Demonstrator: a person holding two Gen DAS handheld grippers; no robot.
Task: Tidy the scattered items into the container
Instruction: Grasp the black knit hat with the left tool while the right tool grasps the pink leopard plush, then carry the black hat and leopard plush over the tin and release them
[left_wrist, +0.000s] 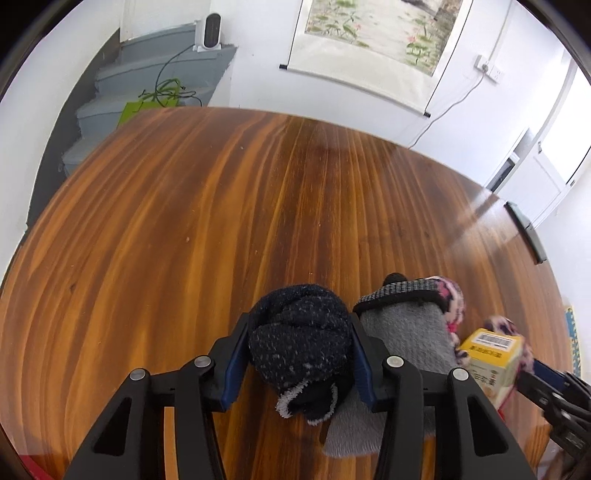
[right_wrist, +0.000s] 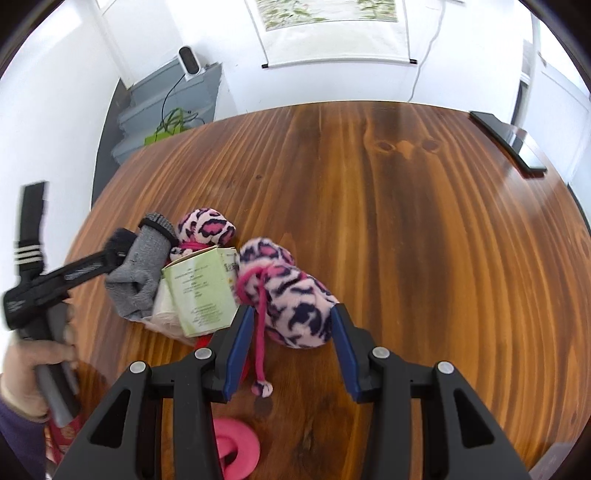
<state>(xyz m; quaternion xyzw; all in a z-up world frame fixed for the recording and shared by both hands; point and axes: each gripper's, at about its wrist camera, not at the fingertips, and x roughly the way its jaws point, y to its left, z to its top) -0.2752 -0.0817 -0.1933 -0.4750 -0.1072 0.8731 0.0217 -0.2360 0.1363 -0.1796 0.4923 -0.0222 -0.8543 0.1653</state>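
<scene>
Straddled by the wide-open right gripper, the pink leopard sock is seen lying on the table with its long axis running forward-left, while a dark sock ball is clamped in the left gripper; no container is visible.

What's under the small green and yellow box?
The box leans on a white bundle, with something red beneath its near edge. The rest underneath is hidden.

Left tool smeared by motion at 9 o'clock. Pink ring half hidden under the right tool's frame (6 o'clock). Grey sock partly covered by the dark sock bundle. Box print illegible.
</scene>
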